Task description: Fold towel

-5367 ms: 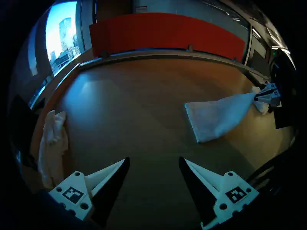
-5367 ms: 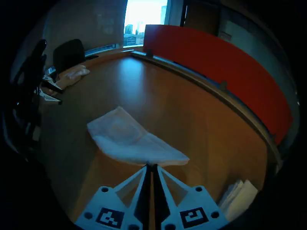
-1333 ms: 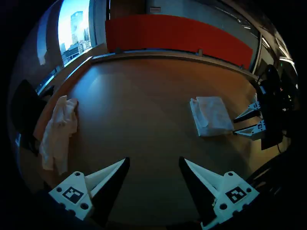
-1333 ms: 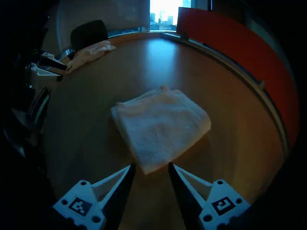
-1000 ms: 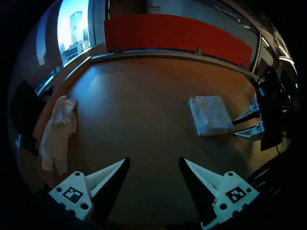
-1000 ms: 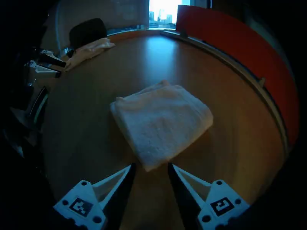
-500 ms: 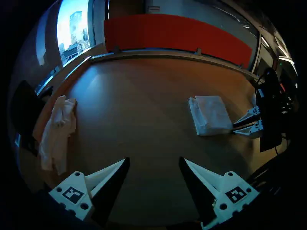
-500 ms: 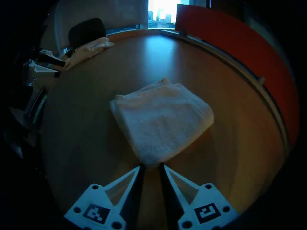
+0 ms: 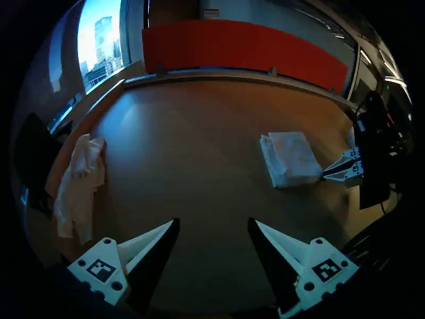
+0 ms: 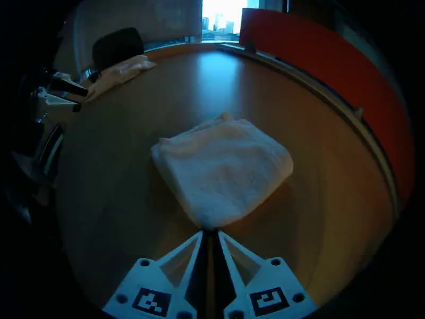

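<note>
Right gripper view: a pale towel (image 10: 223,165), folded into a thick rectangle, lies flat in the middle of a curved wooden surface (image 10: 319,175), one corner pointing at the camera.
Right claw: the right claw (image 10: 210,234) has its two fingers pressed together on that near corner and seems to pinch the cloth; the very tip of the corner is hidden between them.
Left gripper view: the same towel sits well off to the right, with the right claw touching its edge; a crumpled cloth (image 9: 79,181) lies at the far left rim of the surface.
Left claw: the left claw (image 9: 212,220) is spread wide, holding nothing, above bare wood, well apart from the towel.
Stage, as I judge it: the towel looks nearly folded; the pinch suggests one more fold or a tidying pull.
Risk one: only a corner is held, so lifting may peel the top layers away and open the stack.
Risk two: a sideways pull could drag the whole bundle across the smooth surface, since the left claw is too far off to pin it.
Risk three: a shallow bite on thick cloth may slip out.
Change in the last second: the right claw's fingers stood apart on either side of the corner; now they are together.
Change since the earliest picture: the towel hung stretched from the right claw; now it lies compact. The left claw has stayed spread.
</note>
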`<action>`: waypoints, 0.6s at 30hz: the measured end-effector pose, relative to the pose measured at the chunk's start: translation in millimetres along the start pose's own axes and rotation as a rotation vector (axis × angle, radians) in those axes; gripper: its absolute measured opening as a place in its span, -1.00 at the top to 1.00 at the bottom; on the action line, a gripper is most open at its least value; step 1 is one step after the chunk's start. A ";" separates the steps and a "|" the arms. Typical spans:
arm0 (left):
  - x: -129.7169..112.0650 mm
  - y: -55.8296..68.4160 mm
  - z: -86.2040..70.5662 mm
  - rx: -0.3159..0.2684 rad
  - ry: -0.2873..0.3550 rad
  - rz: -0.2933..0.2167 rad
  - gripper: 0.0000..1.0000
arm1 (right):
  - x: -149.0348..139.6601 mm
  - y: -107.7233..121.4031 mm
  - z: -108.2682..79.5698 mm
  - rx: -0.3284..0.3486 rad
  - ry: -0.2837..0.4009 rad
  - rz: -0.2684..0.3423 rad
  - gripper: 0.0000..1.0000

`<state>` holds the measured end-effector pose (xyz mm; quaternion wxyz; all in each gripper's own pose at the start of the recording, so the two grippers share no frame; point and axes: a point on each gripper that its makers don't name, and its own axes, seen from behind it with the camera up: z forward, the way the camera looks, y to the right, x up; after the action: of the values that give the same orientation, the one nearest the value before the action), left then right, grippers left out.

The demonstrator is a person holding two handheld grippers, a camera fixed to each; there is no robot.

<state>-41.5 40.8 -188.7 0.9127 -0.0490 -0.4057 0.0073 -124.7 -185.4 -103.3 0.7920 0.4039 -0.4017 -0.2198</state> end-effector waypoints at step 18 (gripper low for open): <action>18.6 8.0 1.9 -0.035 0.047 0.015 -0.89 | 95.3 42.7 -50.1 -0.092 0.123 -0.056 0.92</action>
<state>-30.2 49.9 -174.5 0.9210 -0.0682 -0.3836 0.0058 -27.6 -201.6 -42.3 0.8264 0.3908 -0.3303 -0.2350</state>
